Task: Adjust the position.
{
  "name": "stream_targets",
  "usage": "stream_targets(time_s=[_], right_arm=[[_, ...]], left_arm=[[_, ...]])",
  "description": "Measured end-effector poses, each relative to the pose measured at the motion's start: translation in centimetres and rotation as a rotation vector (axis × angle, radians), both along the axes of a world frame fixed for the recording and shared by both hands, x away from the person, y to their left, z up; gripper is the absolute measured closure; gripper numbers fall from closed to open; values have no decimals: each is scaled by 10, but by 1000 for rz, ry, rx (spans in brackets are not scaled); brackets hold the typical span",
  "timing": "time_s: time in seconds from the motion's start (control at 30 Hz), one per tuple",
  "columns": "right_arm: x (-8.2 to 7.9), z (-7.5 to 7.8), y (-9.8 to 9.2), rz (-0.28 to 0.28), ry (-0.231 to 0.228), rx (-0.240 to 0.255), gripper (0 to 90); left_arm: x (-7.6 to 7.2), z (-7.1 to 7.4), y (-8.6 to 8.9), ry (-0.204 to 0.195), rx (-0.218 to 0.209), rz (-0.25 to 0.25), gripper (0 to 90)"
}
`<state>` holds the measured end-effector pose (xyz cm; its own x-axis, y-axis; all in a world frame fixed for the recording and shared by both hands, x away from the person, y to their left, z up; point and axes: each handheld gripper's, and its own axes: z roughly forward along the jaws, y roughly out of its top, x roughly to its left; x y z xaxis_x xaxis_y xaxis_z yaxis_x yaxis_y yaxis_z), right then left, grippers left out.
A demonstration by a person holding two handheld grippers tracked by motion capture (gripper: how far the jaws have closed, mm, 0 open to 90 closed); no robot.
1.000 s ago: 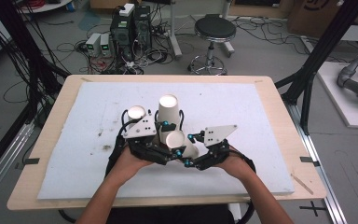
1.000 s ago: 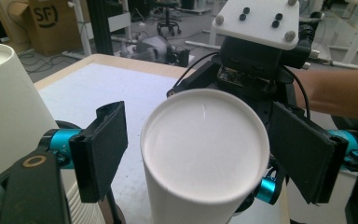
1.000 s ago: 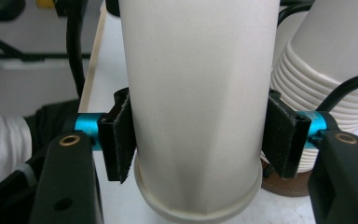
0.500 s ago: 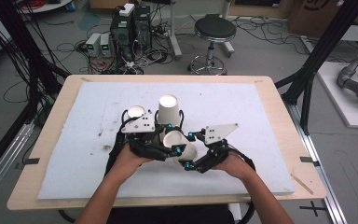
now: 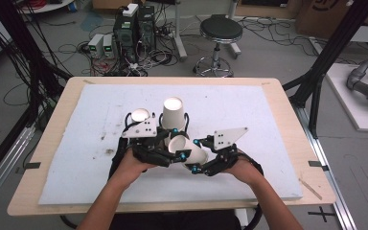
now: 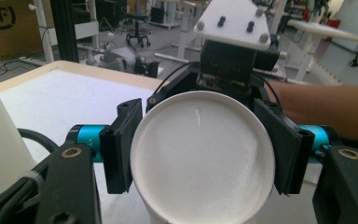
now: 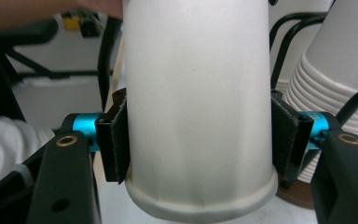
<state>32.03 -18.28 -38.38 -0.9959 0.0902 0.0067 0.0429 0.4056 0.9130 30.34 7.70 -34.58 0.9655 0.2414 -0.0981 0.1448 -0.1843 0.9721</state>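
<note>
A white paper cup (image 5: pixel 186 149) lies tilted above the white board, held between both grippers. My left gripper (image 5: pixel 171 147) has its pads on the base end. In the left gripper view the cup's round base (image 6: pixel 200 158) faces me between the pads (image 6: pixel 117 147). These jaws have just been opening slightly, with the cup still between them. My right gripper (image 5: pixel 200 162) grips the same cup (image 7: pixel 198 107) just above its rolled rim. Its jaws have just been closing on the cup. An upside-down stack of cups (image 5: pixel 172 113) stands just behind.
Another white cup (image 5: pixel 140 115) stands left of the stack, partly behind the left gripper's plate. The stack (image 7: pixel 338 70) is close beside the right jaw. The white board (image 5: pixel 268 120) covers the wooden table (image 5: pixel 287 98). A stool (image 5: pixel 217 33) and computers stand on the floor beyond.
</note>
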Motion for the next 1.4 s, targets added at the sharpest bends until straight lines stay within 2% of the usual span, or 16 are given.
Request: stream_targets(time_s=[0.07,0.13,0.27,0.3,0.4,0.43,0.47,0.5,0.6,0.67,0.9,1.07,1.13,1.2,1.3,1.4], right_arm=[[0,1,0,-3,-14,-51,355],[0,2,0,-8,-22,-82,354],[1,4,0,-4,-37,-112,351],[1,3,1,-5,-32,-117,346],[1,3,0,2,-29,-113,318],[1,2,-1,0,-12,-65,262],[1,2,-1,0,-12,-65,262],[0,3,-3,-25,4,-9,190],[-1,3,-4,-41,8,10,186],[-2,1,-6,-42,33,66,186],[-1,1,-7,-21,17,72,263],[0,2,-11,-7,-5,52,344],[-1,2,-10,-7,-20,24,352],[-1,3,-10,-13,-25,-4,354],[-1,5,-8,-23,-56,-62,349],[0,6,-6,-20,-47,-79,342]], left_arm=[[-2,0,0,-30,49,19,286],[-2,1,1,-28,81,23,276],[1,-1,2,-9,95,7,282],[1,-1,3,-8,92,-9,331],[2,-2,4,1,63,-26,339],[3,-2,5,10,46,-30,345],[3,-2,6,15,37,-25,345],[4,-2,8,21,15,-17,350],[5,-2,12,44,-51,-21,353],[4,-2,14,47,-84,-29,354],[4,-4,16,45,-122,-42,357],[3,-10,18,63,-97,-42,355],[1,-11,16,37,-43,-19,276],[2,-11,16,45,3,21,231],[3,-11,18,51,11,29,215],[3,-11,18,53,23,18,225]])
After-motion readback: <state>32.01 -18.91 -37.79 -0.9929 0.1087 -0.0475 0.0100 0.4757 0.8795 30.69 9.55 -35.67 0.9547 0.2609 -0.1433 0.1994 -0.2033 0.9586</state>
